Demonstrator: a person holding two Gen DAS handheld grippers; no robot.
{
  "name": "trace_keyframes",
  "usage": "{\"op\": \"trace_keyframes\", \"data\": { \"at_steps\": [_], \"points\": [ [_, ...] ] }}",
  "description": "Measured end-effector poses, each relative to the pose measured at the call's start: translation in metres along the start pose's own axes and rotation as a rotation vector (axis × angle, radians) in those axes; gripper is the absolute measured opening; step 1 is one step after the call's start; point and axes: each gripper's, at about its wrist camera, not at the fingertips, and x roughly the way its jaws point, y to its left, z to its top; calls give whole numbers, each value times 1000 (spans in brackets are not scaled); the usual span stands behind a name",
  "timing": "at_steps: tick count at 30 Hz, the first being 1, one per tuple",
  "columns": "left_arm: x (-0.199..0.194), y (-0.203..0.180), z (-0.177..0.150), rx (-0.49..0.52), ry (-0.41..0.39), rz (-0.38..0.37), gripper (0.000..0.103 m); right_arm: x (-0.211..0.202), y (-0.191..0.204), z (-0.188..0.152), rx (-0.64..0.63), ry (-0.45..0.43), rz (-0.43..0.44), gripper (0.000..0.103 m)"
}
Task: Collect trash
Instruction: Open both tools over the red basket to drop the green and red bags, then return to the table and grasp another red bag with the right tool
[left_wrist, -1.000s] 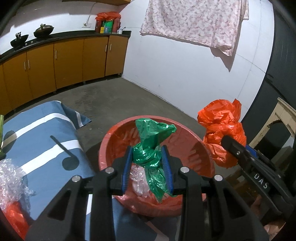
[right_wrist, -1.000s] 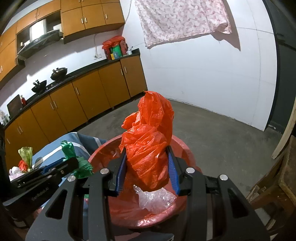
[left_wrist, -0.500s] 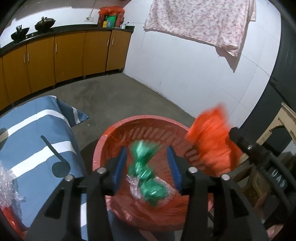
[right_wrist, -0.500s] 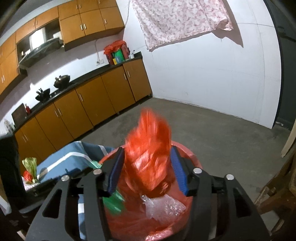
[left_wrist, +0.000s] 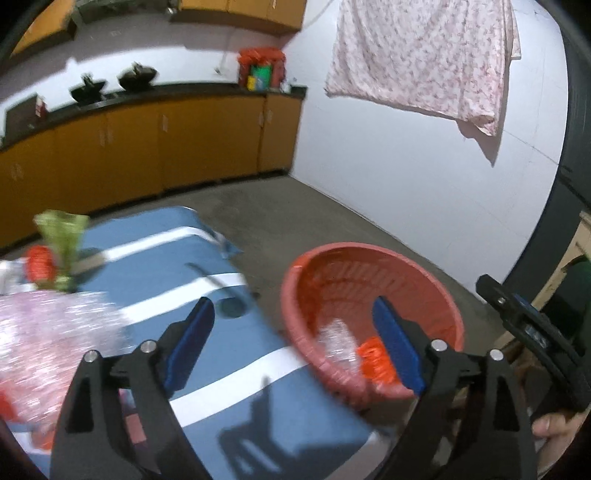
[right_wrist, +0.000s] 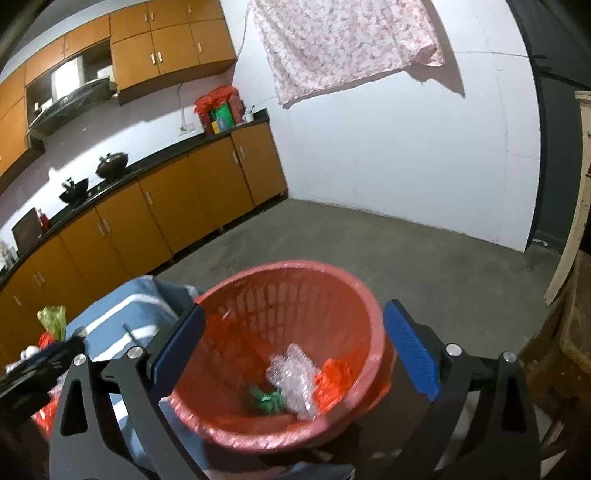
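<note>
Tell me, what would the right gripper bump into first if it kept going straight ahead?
Probably the red basket. The right gripper, jaws opening with nothing between them, points down into it, likely toward the clear plastic wrap at the bottom, though depth is hard to judge.

Basket (right_wrist: 295, 280): you're seeing a red slotted tub sitting upright beside the blue cloth.
Trash inside: orange bag (right_wrist: 330, 380), clear bubble wrap (right_wrist: 293, 376), green bag (right_wrist: 266, 398) are lying crumpled together.

Orange cabinets (right_wrist: 207, 192), white wall (right_wrist: 406, 155), concrete floor (right_wrist: 369, 243)
</note>
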Motion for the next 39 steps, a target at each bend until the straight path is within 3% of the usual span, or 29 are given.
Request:
{"op": "trace_keyframes", "data": {
  "at_steps": [6,14,17,19,23,29,31,34,39],
  "points": [
    [-75,48,-30,9,-73,210,87,-12,55,-21,-93,39,123,96],
    [-147,144,-68,-178,-83,493,87,-42,155,-54,-280,101,334,94],
    [-165,171,-83,-230,-66,568,87,-48,195,-72,-358,139,395,87],
    [-173,182,-92,-253,-57,583,87,-47,213,-81,-385,170,420,78],
    [-188,200,-104,-287,-55,583,87,-38,249,-103,-428,233,444,77],
    [-196,218,-107,-298,-73,565,87,-23,270,-124,-482,290,424,73],
    [-193,221,-106,-306,-75,553,87,-19,275,-131,-509,327,432,49],
    [-185,224,-102,-326,-71,528,87,-18,275,-137,-536,348,438,26],
    [-167,222,-87,-304,-62,489,86,-25,263,-130,-539,320,424,15]
  ]
}}
